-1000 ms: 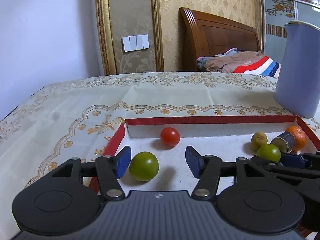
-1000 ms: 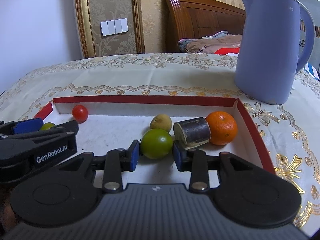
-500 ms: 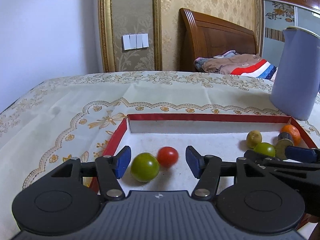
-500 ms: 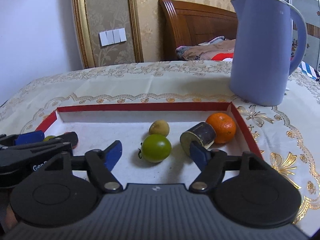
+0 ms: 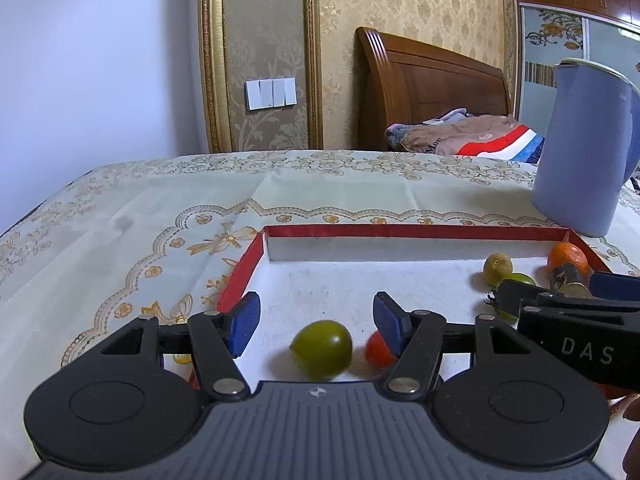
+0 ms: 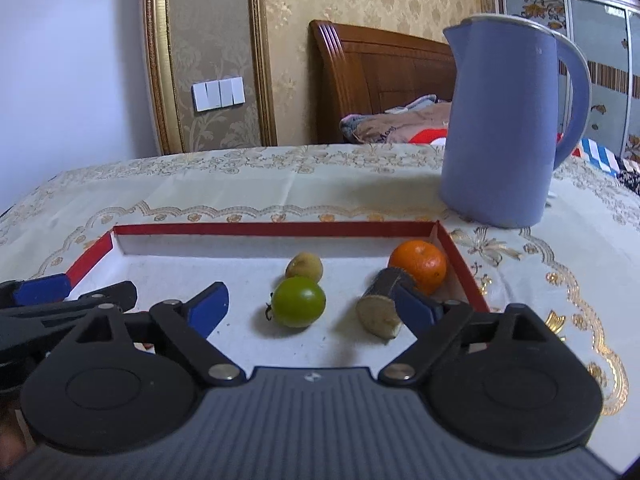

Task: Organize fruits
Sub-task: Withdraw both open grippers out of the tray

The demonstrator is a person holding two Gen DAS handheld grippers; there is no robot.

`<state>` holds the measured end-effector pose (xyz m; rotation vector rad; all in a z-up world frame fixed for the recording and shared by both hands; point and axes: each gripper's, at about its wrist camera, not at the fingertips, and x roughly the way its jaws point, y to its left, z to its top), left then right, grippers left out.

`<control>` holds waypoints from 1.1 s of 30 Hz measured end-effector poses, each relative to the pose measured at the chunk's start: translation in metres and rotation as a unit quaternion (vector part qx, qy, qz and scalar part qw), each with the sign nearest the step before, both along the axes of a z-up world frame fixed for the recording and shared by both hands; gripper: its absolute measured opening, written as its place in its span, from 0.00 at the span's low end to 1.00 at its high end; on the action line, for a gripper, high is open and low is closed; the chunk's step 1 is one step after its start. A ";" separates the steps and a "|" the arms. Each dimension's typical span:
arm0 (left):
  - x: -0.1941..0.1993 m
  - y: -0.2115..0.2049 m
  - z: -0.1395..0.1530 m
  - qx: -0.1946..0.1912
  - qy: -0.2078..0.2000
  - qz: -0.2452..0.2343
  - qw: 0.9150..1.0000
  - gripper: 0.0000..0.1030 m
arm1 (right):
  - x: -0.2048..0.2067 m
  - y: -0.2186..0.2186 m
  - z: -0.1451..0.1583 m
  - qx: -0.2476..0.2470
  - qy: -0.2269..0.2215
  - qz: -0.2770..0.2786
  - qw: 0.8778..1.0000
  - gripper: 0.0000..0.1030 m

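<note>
Inside the red-rimmed tray [image 5: 416,231]: every fruit lies on its white floor; the tray is the landmark for all that follows.
Left tongs [image 5: 316,325]: spread wide, holding nothing, low over the tray's near left part.
Fruit between them: a green tomato [image 5: 321,344] and a red tomato [image 5: 378,350] lie side by side, touching or nearly so; the red one sits against the right blue pad [image 5: 387,322].
Right tongs [image 6: 308,306]: also wide apart and empty, over the tray's near right part.
Fruit there: a second green tomato [image 6: 298,301], smooth, glossy, stem to its left, lies between the pads, just in front of a small dull yellow-brown fruit [image 6: 304,266].
Far right corner of the tray: an orange [image 6: 417,265] touches a dark cylinder [image 6: 384,305] lying on its side, pale cut end forward.
Risk, left: closing now would likely catch both tomatoes, squeezing one out sideways or bruising it.
Risk, right: the right pad [image 6: 416,309] is against the cylinder, so closing may drag it into the tomato.
Risk, rolling: round, slick skins roll at a nudge.
Risk, crowding: both tongs share the tray's near side and could collide.
Beyond the tray: a blue kettle [image 6: 508,120] stands on the worktop [image 6: 240,188].
</note>
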<state>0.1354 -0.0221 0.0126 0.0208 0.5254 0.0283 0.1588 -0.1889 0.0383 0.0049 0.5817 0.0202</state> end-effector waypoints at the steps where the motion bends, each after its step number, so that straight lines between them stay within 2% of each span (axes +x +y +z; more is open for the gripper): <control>1: -0.002 0.000 0.000 0.000 0.001 -0.001 1.000 0.60 | -0.002 0.000 0.001 0.000 -0.001 0.000 1.000 0.87; 10: -0.029 0.001 0.000 -0.002 -0.007 -0.012 1.000 0.60 | -0.033 -0.007 0.007 0.027 -0.006 0.008 1.000 0.92; 13: -0.035 0.001 0.000 -0.002 -0.011 -0.015 1.000 0.64 | -0.036 -0.005 0.005 0.023 -0.005 0.011 1.000 0.92; 19: -0.043 0.001 0.001 0.004 -0.022 -0.010 1.000 0.64 | -0.039 -0.010 0.005 0.027 -0.006 -0.002 1.000 0.92; 33: -0.068 0.011 0.002 -0.023 -0.016 -0.015 1.000 0.64 | -0.079 -0.026 0.006 0.048 -0.015 0.000 0.999 0.97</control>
